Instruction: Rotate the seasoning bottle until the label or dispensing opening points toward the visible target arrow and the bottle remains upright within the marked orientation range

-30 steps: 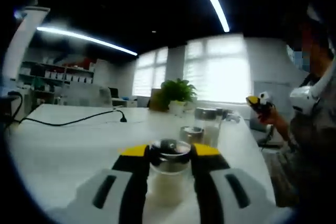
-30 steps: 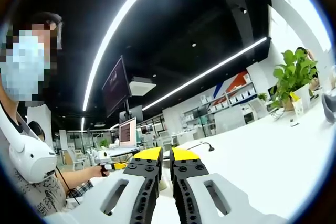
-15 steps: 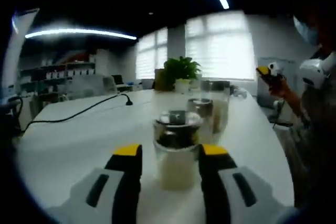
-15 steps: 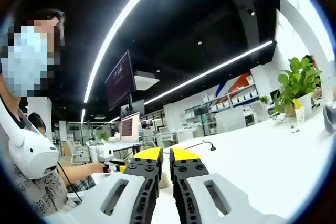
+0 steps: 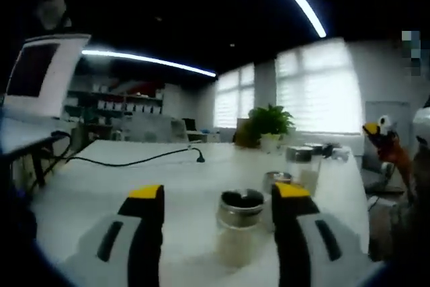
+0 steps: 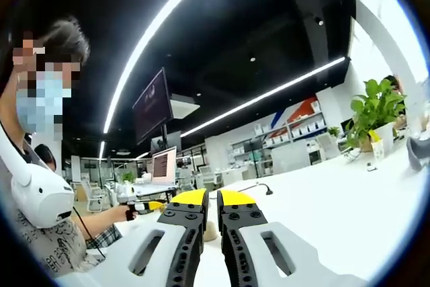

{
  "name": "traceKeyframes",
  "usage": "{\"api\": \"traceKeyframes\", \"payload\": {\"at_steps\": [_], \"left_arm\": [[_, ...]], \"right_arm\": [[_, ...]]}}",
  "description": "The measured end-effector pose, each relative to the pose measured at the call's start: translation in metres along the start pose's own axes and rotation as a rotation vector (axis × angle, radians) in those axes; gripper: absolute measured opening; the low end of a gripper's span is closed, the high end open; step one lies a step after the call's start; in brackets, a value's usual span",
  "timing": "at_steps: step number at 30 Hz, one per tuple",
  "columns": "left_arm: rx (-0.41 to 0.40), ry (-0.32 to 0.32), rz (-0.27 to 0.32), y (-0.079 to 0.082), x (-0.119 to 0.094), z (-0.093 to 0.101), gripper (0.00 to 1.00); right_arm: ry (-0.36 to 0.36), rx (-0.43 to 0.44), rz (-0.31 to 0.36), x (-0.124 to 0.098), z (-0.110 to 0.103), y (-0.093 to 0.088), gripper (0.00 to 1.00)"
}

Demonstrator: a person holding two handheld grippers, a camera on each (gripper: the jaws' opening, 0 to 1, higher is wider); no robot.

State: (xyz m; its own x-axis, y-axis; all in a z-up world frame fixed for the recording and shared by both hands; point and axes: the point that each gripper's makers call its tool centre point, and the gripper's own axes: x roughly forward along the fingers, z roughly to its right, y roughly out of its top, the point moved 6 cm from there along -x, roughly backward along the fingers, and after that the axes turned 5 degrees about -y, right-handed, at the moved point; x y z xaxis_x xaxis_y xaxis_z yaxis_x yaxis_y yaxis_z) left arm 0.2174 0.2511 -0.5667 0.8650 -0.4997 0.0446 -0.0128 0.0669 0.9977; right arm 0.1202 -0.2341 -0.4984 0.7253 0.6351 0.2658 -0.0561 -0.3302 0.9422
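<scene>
**Left tongs let go of the bottle and backed off**

The biggest thing in the left gripper view was the white worktop (image 5: 168, 173), running away toward bright windows. A black cable (image 5: 134, 162) lay across it and a potted plant (image 5: 269, 122) stood at its far end.

The left tongs (image 5: 220, 199) rose from the bottom of that view with their yellow-tipped jaws spread wide. One second earlier those jaws had been closed against the sides of the bottle (image 5: 240, 233); half a second earlier they had already parted a little. At this moment there was clear space on both sides of the bottle, and nothing touched it. The view had also drawn back, so the bottle looked smaller and lower.

The bottle stood upright on the worktop, between the open jaws, with its dark metal cap facing up. Two more jars (image 5: 302, 166) stood just behind it, further along the worktop.

The right tongs (image 6: 216, 199) were closed, jaws together on nothing, pointing away over the worktop as they had a second earlier. In the left gripper view they appeared at the far right, raised in a hand.

The release suggested one turn of the bottle was finished. No arrow or label could be made out, so whether it faced the target could not be judged.
</scene>
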Motion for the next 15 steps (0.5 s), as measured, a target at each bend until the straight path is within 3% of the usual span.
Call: {"api": "traceKeyframes", "payload": {"at_steps": [3,7,10,14,15], "left_arm": [[0.025,0.034,-0.004,-0.002,0.007,0.001,0.72],[0.012,0.026,-0.014,-0.003,0.011,0.008,0.57],[0.04,0.029,-0.032,-0.005,0.013,0.013,0.56],[0.059,0.008,-0.047,-0.004,0.015,0.018,0.34],[0.064,0.008,-0.038,-0.002,0.017,0.02,0.33]], "right_arm": [[0.002,-0.004,0.005,0.0,0.0,0.001,0.03],[-0.011,-0.001,0.015,-0.004,0.003,0.002,0.03],[-0.023,0.008,0.017,-0.006,0.008,0.001,0.03],[-0.026,0.013,0.02,-0.006,0.009,0.001,0.03],[-0.025,0.013,0.02,-0.006,0.009,0.001,0.03]]}}
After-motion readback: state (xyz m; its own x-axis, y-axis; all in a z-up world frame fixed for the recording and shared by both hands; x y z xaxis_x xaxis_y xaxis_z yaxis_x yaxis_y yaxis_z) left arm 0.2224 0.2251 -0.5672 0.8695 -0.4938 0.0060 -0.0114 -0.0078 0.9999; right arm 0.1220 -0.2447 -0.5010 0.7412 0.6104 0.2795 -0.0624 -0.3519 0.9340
